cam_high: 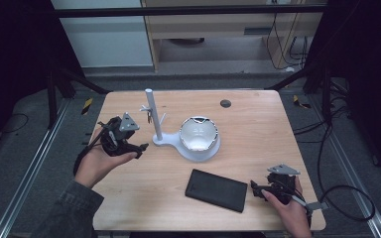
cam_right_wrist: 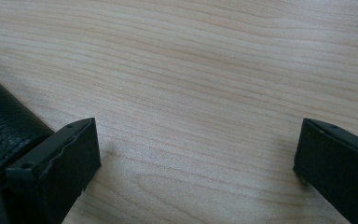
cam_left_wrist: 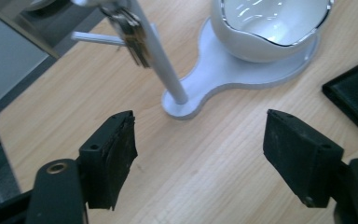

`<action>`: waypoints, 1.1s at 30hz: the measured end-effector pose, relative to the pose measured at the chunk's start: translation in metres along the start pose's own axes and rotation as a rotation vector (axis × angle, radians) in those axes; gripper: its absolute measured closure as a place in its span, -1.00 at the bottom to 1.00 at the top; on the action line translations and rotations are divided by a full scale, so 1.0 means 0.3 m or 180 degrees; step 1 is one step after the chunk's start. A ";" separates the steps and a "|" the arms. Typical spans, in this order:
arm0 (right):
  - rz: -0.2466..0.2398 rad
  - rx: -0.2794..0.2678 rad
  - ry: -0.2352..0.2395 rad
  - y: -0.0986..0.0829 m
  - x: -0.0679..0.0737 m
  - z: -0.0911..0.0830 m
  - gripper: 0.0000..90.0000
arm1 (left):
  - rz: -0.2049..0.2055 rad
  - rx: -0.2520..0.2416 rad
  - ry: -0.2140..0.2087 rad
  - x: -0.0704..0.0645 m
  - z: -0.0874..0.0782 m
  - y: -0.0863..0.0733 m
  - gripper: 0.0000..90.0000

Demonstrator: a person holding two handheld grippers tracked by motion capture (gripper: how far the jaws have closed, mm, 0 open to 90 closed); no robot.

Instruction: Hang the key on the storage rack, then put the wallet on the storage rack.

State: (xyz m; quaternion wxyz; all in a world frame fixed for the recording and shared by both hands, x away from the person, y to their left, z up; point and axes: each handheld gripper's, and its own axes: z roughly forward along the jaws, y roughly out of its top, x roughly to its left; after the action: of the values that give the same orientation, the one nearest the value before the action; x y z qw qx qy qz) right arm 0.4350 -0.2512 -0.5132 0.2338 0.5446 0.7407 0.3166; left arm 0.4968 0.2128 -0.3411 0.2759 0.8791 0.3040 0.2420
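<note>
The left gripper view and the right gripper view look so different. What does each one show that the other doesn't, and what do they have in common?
The left gripper view alone shows a white stand whose post carries hanging keys, plus a white bowl sitting on the stand's base. The right gripper view alone shows the grained leather surface of a black wallet close beside one jaw. Both show the wooden table, two black jaws standing wide apart with nothing between them, and a part of the wallet.

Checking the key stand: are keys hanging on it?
Yes, a bunch of keys hangs from a peg of the stand, ahead of the open left tongs.
</note>
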 end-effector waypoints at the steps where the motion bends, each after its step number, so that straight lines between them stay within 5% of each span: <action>1: -0.0001 0.0000 0.0001 0.000 0.000 0.000 -0.99 | -0.0008 0.0004 -0.0018 -0.010 0.009 -0.007 -0.54; 10: 0.0002 0.0000 -0.0003 -0.004 0.001 -0.003 -0.99 | -0.0153 -0.0190 -0.0374 -0.079 0.126 -0.086 -0.80; 21: -0.0033 -0.0005 0.0003 -0.009 -0.002 -0.008 -0.98 | -0.0152 -0.0200 -0.0517 -0.160 0.196 -0.116 -0.79; 33: -0.0208 -0.0129 0.0104 -0.008 0.019 -0.061 -0.89 | 0.0173 -0.0169 -0.0795 -0.301 0.227 -0.133 -0.73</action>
State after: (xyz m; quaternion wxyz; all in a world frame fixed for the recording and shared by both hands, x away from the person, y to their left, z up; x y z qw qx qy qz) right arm 0.4192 -0.2502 -0.5023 0.2428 0.5100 0.7553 0.3325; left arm 0.4583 0.1559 -0.4395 0.3282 0.9027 0.2368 0.1460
